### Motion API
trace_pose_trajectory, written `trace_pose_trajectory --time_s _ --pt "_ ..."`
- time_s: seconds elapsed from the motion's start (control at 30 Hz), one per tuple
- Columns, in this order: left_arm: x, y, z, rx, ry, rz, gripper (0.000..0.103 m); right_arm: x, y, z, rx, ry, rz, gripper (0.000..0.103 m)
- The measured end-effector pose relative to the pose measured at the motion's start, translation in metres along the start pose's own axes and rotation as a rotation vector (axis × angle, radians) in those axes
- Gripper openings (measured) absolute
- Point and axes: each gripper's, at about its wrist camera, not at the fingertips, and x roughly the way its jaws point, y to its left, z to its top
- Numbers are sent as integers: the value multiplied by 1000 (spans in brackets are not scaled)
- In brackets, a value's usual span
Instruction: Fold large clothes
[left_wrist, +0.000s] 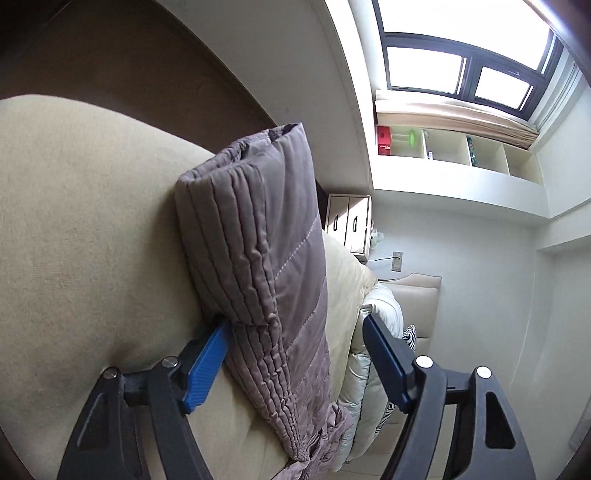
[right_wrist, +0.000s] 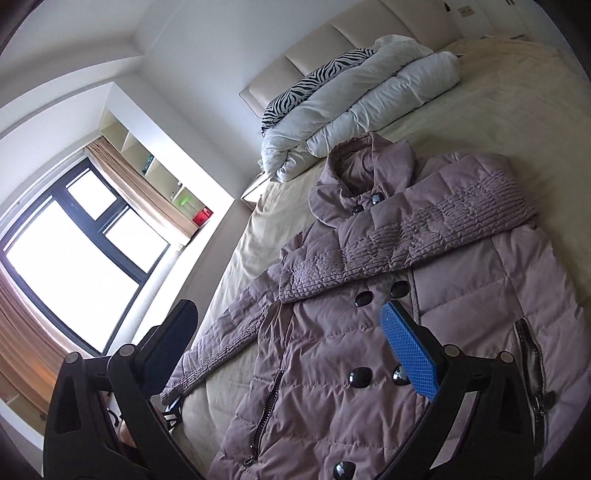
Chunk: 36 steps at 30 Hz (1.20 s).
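no readable text, labels, brands or numbers anywhere, red box (left_wrist: 384, 141) on shelf too blurred

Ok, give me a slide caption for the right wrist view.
Right gripper open above a mauve padded coat lying on the bed, one sleeve folded across its chest.

I log a mauve quilted coat (right_wrist: 424, 295) with glossy black buttons (right_wrist: 364, 298), a cream bedsheet (right_wrist: 517, 92), a white duvet (right_wrist: 369, 107), a black-and-white zebra pillow (right_wrist: 314, 85), blue finger pads (right_wrist: 408, 350), tan curtains (right_wrist: 147, 199).
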Motion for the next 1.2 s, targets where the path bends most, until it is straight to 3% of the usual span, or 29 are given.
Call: trace_pose_trajectory --time_s 0.07,0.17,0.27,0.53,0.57,0.63,0.67,0.73,0.83,0.9,1.03,1.13,1.2 --pt "4 -1 0 -24 -11 15 73 -2 -2 -1 3 2 -3 101" --pt "-9 7 -7 -108 -10 39 61 -3 -9 -5 23 15 -10 101" --pt "-25 8 -12 -84 -65 67 66 -6 -14 -8 31 15 -13 101" --pt "2 10 9 -129 -57 59 66 -7 -16 -11 24 25 -16 100" --pt "5 10 11 -123 -57 59 64 -7 -17 -11 24 25 -16 100" --pt "6 12 11 -124 -55 72 47 -7 -17 -11 29 31 -17 100" --pt "5 18 11 -135 -51 76 24 -8 -18 -12 31 34 -18 100" --pt "6 24 14 -155 -44 68 20 -8 -21 -13 31 41 -19 98" --pt "5 13 13 -100 -48 62 17 -12 -27 -14 25 42 -27 97" --pt "-1 -6 10 -31 -49 41 15 -15 -34 -14 32 40 -31 95" --pt "-8 -88 -28 326 -7 -14 14 -24 -49 -13 50 27 -36 95" --pt "-8 -151 -89 628 45 -46 14 -30 -60 -11 70 12 -30 95" --pt "-1 -186 -147 851 100 -58 14 -35 -69 -11 91 2 -22 95"
